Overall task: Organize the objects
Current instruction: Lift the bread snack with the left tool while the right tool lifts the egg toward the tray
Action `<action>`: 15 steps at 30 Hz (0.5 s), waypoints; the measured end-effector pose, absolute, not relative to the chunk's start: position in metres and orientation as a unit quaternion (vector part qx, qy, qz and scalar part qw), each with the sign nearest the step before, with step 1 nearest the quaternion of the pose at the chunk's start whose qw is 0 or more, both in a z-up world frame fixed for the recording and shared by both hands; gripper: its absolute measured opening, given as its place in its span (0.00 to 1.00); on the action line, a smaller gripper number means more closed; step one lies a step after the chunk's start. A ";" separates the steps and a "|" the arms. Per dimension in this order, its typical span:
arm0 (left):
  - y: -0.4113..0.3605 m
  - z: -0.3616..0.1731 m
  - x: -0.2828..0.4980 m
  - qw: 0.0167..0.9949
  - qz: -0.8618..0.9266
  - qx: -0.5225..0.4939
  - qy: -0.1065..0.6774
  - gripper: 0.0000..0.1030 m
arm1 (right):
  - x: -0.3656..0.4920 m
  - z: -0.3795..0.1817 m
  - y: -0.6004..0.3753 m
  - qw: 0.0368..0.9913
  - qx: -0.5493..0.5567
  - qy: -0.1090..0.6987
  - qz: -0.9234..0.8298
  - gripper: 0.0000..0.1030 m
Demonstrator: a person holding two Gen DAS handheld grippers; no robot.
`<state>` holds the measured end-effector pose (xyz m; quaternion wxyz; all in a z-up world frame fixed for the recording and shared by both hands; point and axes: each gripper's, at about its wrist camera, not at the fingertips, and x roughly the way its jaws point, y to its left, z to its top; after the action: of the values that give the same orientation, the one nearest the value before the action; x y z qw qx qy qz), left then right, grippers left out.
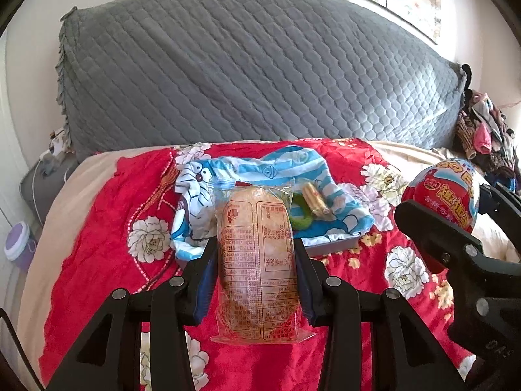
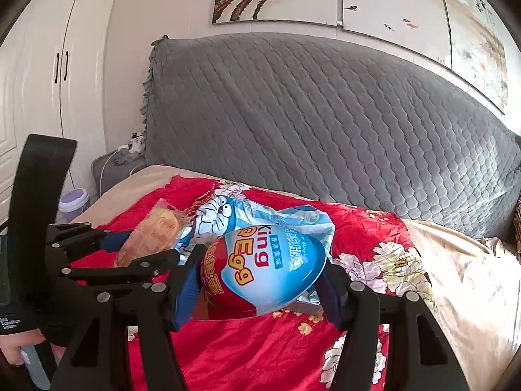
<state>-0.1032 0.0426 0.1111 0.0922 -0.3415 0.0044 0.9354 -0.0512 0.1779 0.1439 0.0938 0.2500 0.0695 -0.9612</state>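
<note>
My left gripper [image 1: 255, 260] is shut on a clear packet of orange bread [image 1: 257, 260], held above the red flowered bedspread [image 1: 107, 215]. The same packet [image 2: 153, 234] shows at the left of the right wrist view, in the left gripper [image 2: 143, 247]. My right gripper [image 2: 260, 280] is shut on a large red and blue toy egg [image 2: 263, 270]; the egg [image 1: 446, 195] appears at the right of the left wrist view. Ahead lies a blue and white cartoon cloth [image 1: 260, 169] over a grey box [image 1: 335, 246], with a yellow wrapped sweet [image 1: 314, 202] and a green ring [image 1: 301, 220] on it.
A grey quilted headboard cushion [image 1: 260, 75] stands behind the bed. A pile of clothes [image 1: 485, 137] lies at the right. A purple-lidded tub [image 1: 18, 244] and a grey bedside stand [image 2: 110, 166] are at the left, with white wardrobe doors [image 2: 49, 75] beyond. A hand [image 2: 19, 348] shows at lower left.
</note>
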 end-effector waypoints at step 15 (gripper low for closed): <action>0.042 0.099 -0.125 0.093 0.934 -0.346 -0.007 0.43 | -0.081 0.127 0.187 0.078 0.261 0.049 -0.961 0.60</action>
<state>-0.1249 0.0423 0.0987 0.0928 -0.3462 -0.0068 0.9336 -0.0815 0.1875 0.1273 0.0785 0.2611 0.0492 -0.9609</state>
